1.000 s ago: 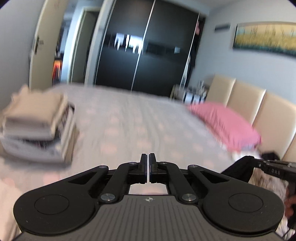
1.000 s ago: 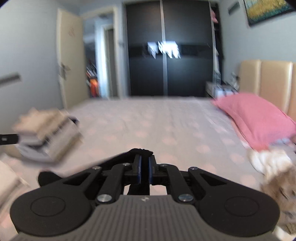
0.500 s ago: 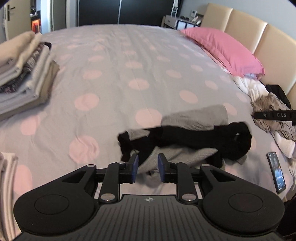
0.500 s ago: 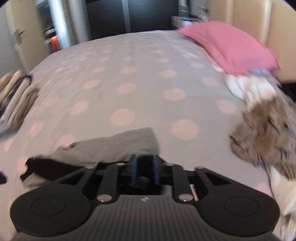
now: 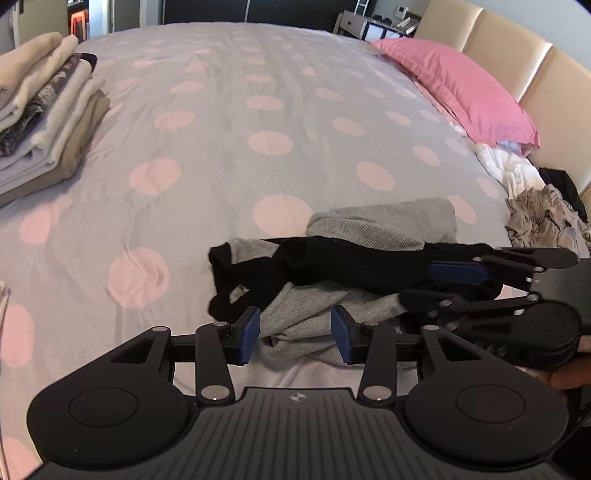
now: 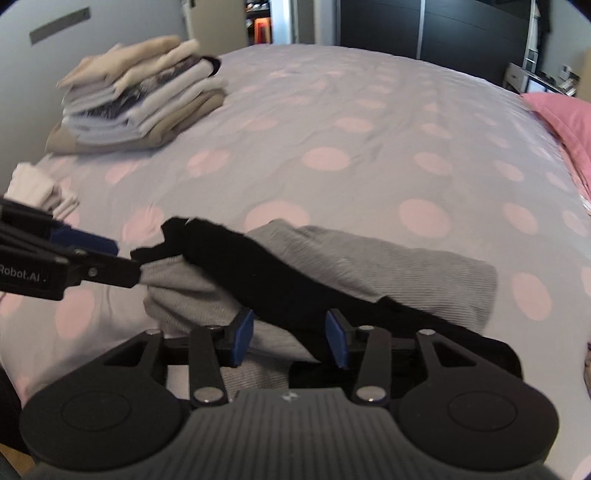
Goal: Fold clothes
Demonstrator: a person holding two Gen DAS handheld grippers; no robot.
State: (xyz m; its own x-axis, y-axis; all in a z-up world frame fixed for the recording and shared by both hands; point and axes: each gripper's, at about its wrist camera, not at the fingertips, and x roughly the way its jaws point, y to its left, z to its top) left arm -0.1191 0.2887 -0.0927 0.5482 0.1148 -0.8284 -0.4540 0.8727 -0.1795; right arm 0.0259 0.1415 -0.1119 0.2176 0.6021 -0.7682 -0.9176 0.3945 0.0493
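Bedroom walls in pale grey close the scene, with a dark glossy wardrobe [image 6: 436,33] at the far end and an open doorway [image 6: 266,22] beside it. Most of both views is taken up by a wide bed [image 5: 229,122] covered with a grey sheet printed with pink dots, smooth but for a few soft creases. A cream padded headboard [image 5: 517,62] runs along its right side in the left wrist view, and a pink pillow [image 5: 461,88] lies against it. Below the pillow a heap of unfolded laundry [image 5: 535,206], white and brownish, sits at the bed's edge. On the opposite side stands a stack of folded clothes [image 6: 144,96], beige, white and dark patterned layers piled squarely, with a smaller white folded piece [image 6: 37,190] nearer the edge.

Near the front of the bed lies the crumpled pile being worked on: a grey ribbed garment [image 6: 406,269] with a black garment [image 5: 332,262] draped across it.

The left claw [image 5: 295,330] is angled down at the near grey edge, its blue pads parted and opening, grey cloth between them but not pinched. The right claw [image 6: 290,336] is likewise opening, its pads set moderately apart over the black cloth and the grey beneath, gripping neither. In each view the other claw reaches in from the side at the pile's end.
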